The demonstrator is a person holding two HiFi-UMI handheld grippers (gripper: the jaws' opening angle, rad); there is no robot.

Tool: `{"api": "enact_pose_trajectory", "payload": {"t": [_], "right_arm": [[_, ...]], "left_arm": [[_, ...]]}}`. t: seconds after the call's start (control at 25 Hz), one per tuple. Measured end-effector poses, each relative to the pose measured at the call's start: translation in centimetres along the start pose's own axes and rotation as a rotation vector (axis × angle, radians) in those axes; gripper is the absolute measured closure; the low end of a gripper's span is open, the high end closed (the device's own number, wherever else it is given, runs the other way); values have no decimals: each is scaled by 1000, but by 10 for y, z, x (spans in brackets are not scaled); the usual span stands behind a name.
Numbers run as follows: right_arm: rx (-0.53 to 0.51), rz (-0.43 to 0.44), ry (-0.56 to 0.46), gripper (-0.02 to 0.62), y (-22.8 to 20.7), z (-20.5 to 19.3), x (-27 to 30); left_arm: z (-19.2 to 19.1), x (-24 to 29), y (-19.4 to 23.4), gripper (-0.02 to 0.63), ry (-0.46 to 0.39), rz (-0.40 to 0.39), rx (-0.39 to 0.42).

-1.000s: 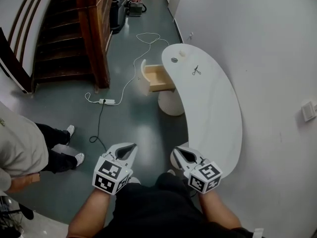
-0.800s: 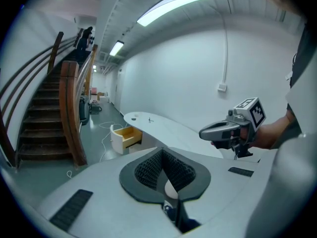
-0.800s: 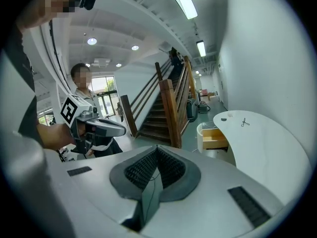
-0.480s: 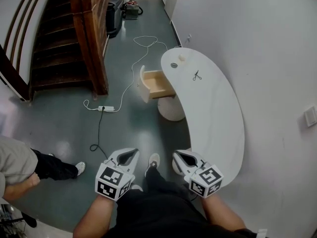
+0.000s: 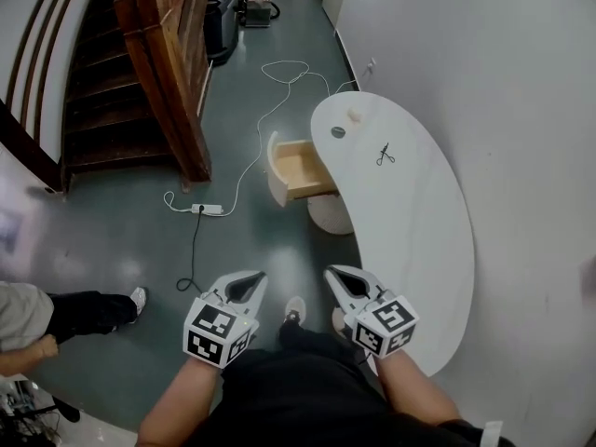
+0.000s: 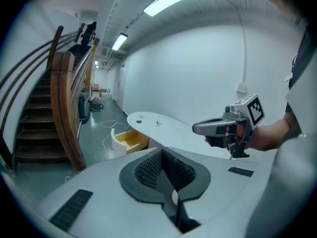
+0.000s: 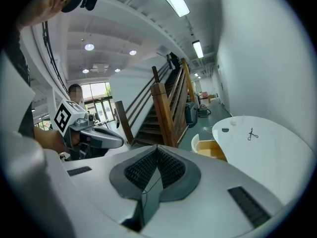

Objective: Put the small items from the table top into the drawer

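Bright, even indoor light throughout: the long fluorescent ceiling strips [image 6: 176, 1] burn out to white in the left gripper view, and the round recessed ceiling spots [image 7: 89, 47] and daylit glass doors [image 7: 96, 103] do the same in the right gripper view. In the head view the glossy grey-green floor [image 5: 261, 259] carries soft pale reflections, the white curved table top [image 5: 410, 231] is nearly overexposed with little surface detail, and the dark wooden staircase [image 5: 102, 91] sits in shade. All three frames bend strongly like a fisheye; both gripper views have black vignetted corners, and the head view softens slightly toward its edges.
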State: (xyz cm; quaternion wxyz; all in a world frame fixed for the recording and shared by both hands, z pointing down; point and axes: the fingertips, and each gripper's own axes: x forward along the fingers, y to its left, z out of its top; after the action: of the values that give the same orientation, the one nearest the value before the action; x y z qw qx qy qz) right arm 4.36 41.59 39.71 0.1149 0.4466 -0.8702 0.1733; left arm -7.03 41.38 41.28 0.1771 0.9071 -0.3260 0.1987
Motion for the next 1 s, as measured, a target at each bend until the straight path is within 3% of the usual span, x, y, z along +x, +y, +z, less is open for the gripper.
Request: {"api": "enact_pose_trajectory", "payload": {"t": [0.2, 0.52, 0.64, 0.84, 1.0], "right_arm": [[-12, 34, -16, 597, -39, 32, 28], [-26, 83, -37, 597, -96, 55, 60], [-19, 93, -30, 597, -110, 51, 68], [26, 82, -29, 597, -125, 46, 68], [40, 56, -20, 597, -140, 44, 73]], "left_arm": [[49, 32, 25, 592, -22, 31, 28], [82, 86, 42, 592, -8, 56, 36], [86, 100, 45, 592, 12, 59, 50], [80, 112, 56, 592, 46, 57, -29], [85, 124, 63, 592, 50, 38, -29]]}}
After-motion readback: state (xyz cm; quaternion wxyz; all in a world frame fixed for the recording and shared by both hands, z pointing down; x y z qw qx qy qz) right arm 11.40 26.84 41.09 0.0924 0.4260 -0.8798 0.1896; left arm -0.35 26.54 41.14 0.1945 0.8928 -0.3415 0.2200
